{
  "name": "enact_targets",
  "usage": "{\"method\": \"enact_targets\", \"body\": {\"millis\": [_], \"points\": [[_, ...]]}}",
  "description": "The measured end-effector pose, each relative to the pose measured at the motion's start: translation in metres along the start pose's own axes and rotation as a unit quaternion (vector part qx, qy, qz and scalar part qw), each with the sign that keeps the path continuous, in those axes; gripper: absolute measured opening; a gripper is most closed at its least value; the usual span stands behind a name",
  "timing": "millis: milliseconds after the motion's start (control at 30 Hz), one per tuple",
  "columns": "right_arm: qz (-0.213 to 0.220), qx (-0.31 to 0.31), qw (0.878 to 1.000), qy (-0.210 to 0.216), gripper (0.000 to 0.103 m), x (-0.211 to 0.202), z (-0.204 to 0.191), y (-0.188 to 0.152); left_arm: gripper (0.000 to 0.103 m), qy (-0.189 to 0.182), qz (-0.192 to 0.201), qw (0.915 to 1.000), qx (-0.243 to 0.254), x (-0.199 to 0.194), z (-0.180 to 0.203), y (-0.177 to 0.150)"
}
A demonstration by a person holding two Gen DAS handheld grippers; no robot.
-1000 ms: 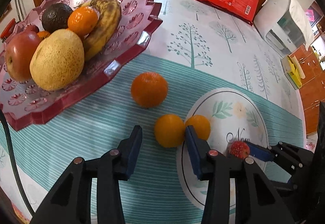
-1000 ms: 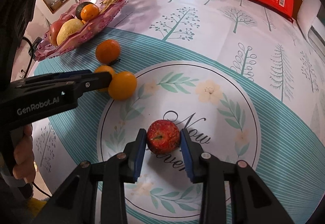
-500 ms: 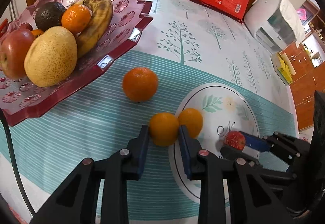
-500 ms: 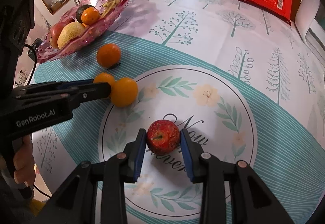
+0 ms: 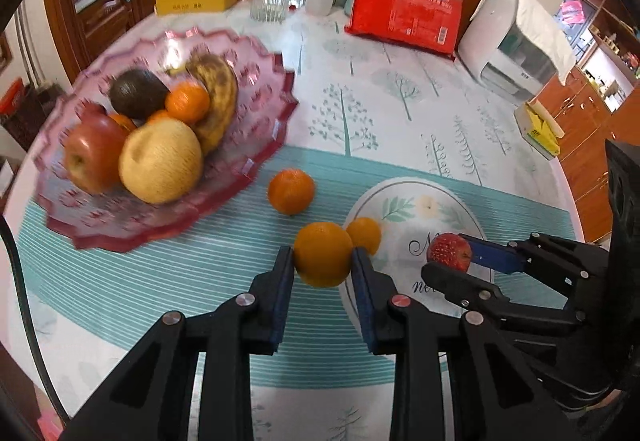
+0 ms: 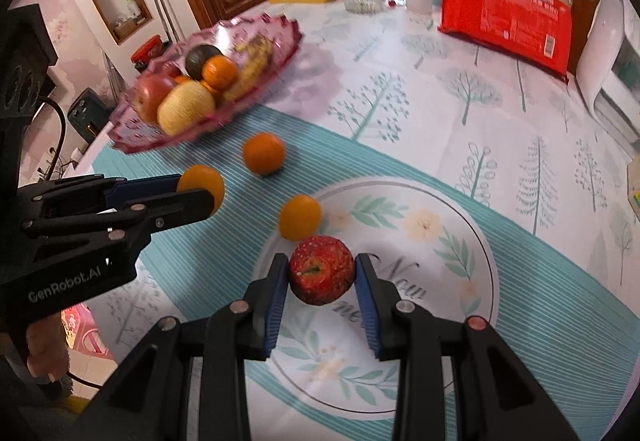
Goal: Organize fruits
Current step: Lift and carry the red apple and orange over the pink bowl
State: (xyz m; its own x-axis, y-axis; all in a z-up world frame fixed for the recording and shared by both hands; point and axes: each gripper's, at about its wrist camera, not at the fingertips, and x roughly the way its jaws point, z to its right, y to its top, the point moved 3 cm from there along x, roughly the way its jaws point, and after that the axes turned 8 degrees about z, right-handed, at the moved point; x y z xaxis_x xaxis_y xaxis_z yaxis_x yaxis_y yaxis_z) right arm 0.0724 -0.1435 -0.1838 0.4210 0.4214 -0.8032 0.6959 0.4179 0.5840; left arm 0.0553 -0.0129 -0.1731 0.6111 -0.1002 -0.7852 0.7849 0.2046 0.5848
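Gripping an orange (image 5: 323,260), the left tongs (image 5: 322,269) hang above the desk (image 5: 400,121); the right tongs (image 6: 322,277) clench a red apple (image 6: 322,269). The pink fruit bowl (image 5: 256,153) lies up-left, nearer the left hand.

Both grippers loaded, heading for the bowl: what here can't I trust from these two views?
- Fruit bowl: near rim motion-blurred in both wrist views.
- Small orange fruits behind the pear: mostly hidden, count unclear.
- Red pack: print too small to read.
- Left hand: cut off by the right view's edge.
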Motion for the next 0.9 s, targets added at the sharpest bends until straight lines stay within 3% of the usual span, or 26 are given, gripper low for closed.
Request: {"method": "enact_targets", "body": {"millis": [267,567,900], "points": [[0.038,0.004,0.999,0.01,0.034,-0.016,-0.045,0.032,0.027,0.015,0.038,0.999,0.017,-0.053,-0.031,0.022],[0.097,0.019,0.995,0.009,0.034,-0.034,-0.098,0.089,0.027,0.027,0.082,0.9957,0.034,-0.108,-0.098,0.071],[0.145,0.057,0.987,-0.028,0.034,-0.032,-0.137,0.15,0.028,0.013,0.112,0.9927,0.043,-0.13,-0.169,0.126]]}}
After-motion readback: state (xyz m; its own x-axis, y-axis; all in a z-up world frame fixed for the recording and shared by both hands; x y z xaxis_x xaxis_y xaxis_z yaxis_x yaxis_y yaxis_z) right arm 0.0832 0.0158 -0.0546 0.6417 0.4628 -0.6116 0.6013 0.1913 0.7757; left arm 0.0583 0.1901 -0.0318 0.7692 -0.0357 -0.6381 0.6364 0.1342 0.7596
